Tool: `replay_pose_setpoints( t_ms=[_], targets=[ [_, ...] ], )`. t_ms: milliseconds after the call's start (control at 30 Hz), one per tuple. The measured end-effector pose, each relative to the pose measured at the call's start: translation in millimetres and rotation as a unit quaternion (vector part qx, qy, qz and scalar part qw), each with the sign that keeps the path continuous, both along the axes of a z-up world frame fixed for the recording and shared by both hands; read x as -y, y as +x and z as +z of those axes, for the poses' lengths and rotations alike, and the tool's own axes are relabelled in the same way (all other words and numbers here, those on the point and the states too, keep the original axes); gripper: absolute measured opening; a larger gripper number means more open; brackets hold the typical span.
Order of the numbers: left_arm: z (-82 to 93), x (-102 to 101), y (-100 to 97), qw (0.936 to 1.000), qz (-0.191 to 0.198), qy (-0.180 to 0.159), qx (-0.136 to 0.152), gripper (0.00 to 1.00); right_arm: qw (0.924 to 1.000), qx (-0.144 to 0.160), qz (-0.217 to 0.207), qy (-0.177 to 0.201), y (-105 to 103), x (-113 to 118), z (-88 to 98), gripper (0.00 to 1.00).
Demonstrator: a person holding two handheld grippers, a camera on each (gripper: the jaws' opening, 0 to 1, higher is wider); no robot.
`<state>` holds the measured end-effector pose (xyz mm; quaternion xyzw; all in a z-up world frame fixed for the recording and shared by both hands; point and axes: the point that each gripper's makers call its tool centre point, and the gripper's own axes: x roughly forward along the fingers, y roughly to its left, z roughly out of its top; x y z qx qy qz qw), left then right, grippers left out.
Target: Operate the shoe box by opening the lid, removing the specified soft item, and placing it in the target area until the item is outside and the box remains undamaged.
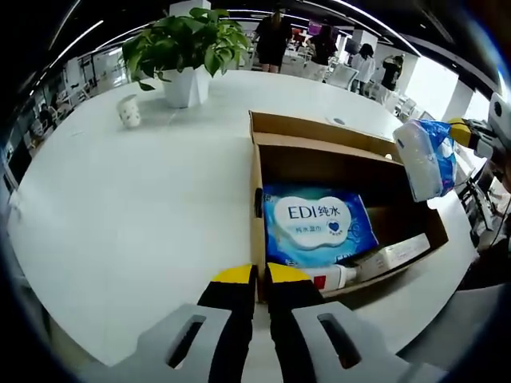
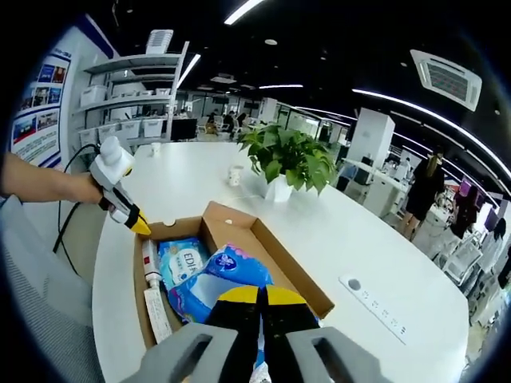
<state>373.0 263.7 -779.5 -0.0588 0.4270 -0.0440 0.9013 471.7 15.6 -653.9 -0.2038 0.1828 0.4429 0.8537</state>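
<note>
Left gripper view
Left gripper (image 1: pixel 259 275): jaws together, holding nothing, resting at the near edge of the shoe box (image 1: pixel 259 191), likely to steady it.
Box contents: wet-wipes pack (image 1: pixel 318 227) lies flat inside; a white tube (image 1: pixel 335 277) and a slim carton (image 1: pixel 393 255) sit along the near wall.
Soft pack (image 1: pixel 427 158): hangs above the box's far side, pinched by the right gripper (image 1: pixel 463 134).

Right gripper view
Right gripper (image 2: pixel 260 297): jaws clamped on the soft pack (image 2: pixel 209 283), lifted clear above the open box (image 2: pixel 275 255); probably tissues, the label is blurred.
Table (image 2: pixel 359 239): bare white surface beside the box, a plausible target area.
Potted plant (image 2: pixel 286 163): well apart.
</note>
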Motion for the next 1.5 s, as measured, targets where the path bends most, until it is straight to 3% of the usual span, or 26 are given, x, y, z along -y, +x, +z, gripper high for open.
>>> replay_pose_setpoints(
  t_ms=[1000,1500],
  targets=[
    [1.0,0.6,0.0,1.0000,0.005,-0.005,0.004,0.03,0.9993,-0.013,-0.030,0.020,-0.9,54.4,13.6,0.00],
    [1.5,1.5,-0.1,1.0000,0.005,-0.005,0.002,0.03,0.9976,-0.023,-0.059,0.027,0.5,99.1,9.3,0.00]
  ],
)
